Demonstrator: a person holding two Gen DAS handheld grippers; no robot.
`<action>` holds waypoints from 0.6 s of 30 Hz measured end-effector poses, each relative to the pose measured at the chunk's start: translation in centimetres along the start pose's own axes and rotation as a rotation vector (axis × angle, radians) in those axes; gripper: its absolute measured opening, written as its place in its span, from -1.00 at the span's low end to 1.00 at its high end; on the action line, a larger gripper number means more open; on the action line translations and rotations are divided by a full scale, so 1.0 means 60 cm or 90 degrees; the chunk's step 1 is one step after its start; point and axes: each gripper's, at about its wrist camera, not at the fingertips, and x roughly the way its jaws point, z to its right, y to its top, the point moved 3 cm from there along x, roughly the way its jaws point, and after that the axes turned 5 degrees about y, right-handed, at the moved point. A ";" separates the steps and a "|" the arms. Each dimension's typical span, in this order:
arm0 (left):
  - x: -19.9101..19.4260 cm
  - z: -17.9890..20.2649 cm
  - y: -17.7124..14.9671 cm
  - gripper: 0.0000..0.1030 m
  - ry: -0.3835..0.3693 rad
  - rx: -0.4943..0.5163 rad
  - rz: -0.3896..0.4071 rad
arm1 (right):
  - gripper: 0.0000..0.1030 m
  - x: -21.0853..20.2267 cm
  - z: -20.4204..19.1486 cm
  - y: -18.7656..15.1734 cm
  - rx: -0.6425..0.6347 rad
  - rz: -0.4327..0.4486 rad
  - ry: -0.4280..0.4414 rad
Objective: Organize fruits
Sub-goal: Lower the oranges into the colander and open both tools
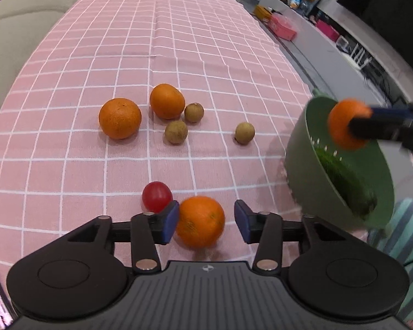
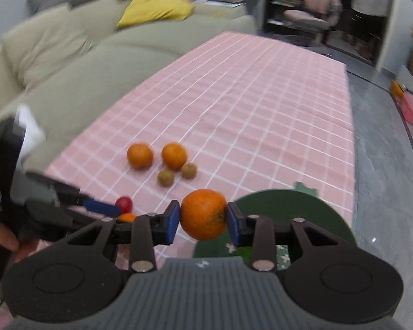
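Observation:
My left gripper is open around an orange on the pink checked cloth; its left pad touches the orange, its right pad stands apart. A red cherry tomato lies just left of it. My right gripper is shut on another orange, held above the rim of a green colander bowl. That held orange and the bowl also show in the left wrist view. Two more oranges and three longans lie farther out.
A beige sofa with a yellow cushion runs along the table's left side. A grey counter with boxes and a plant lies to the right. The far half of the cloth bears nothing visible.

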 end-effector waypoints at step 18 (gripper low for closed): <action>0.030 0.062 -0.019 -0.08 0.153 0.168 0.014 | -0.34 0.005 0.160 -0.100 0.237 -0.014 -0.063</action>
